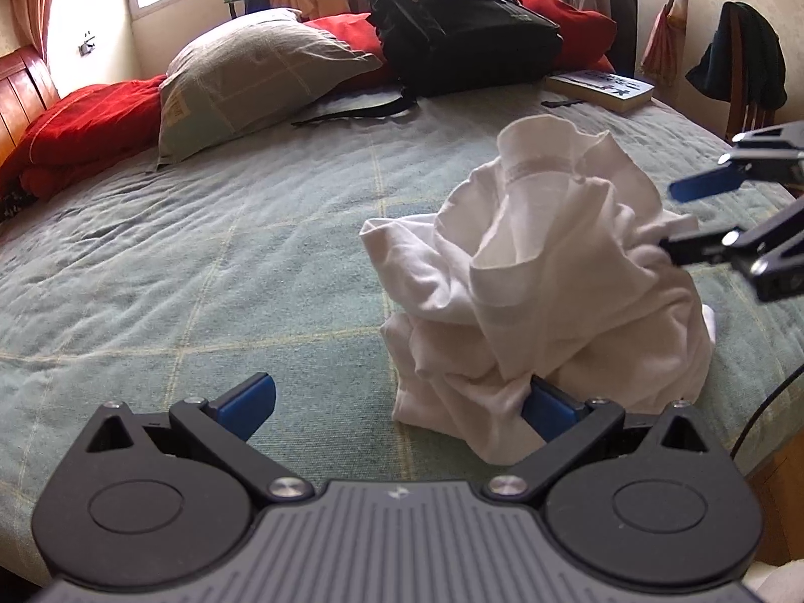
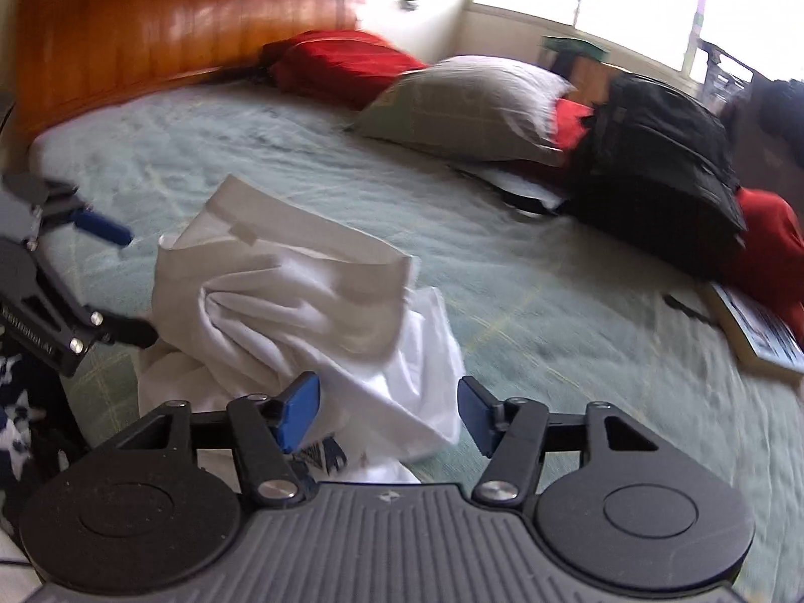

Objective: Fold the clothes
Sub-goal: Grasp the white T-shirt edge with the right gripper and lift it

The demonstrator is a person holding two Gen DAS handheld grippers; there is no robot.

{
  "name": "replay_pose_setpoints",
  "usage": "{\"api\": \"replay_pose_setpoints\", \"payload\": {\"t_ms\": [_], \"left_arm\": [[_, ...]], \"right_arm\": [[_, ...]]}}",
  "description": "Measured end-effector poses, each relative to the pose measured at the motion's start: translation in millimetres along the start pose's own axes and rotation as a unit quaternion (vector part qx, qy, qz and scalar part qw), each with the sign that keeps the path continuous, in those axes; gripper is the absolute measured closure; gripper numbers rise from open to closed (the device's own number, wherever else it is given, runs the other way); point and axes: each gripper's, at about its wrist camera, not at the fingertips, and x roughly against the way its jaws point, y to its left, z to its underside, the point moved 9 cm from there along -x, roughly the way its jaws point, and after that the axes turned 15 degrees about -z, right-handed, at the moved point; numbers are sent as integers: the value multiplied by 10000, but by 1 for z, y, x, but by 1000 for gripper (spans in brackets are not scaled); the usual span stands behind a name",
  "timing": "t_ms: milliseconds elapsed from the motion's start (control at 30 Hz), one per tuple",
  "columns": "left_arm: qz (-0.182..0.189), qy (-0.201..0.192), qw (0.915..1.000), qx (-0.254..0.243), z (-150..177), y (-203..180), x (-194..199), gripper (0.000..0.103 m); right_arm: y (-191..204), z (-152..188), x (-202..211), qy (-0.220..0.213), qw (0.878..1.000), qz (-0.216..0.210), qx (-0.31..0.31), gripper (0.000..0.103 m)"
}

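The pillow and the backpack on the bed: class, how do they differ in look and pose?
The pillow is pale grey-green with faint check lines; the backpack is black. The pillow is soft and creased and lies slanted against red bedding; the backpack is bulkier and stands taller, with a strap trailing onto the bedcover. Both sit at the bed's far side, next to each other.

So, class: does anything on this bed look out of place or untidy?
Yes. The white shirt sits crumpled in a heap on the bed, not flat for folding. A black backpack and a book also lie on the bed near the pillow.
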Motion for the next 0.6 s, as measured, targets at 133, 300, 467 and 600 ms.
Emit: {"api": "replay_pose_setpoints", "payload": {"t_ms": [133,300,467,600], "left_arm": [[-3,45,10000,13,-1,0,-3,1],[-25,14,10000,-48,-6,-2,-3,1],[-51,-53,9999,-113,-10,-4,0,1],[-71,-125,9998,-156,-11,-4,4,1]], "right_arm": [[1,3,-13,284,9992,-255,109,85],[-27,5,3,242,9995,199,-71,94],[-66,19,23,278,9956,752,-481,96],[-99,37,35,409,9871,1323,-808,96]]}}
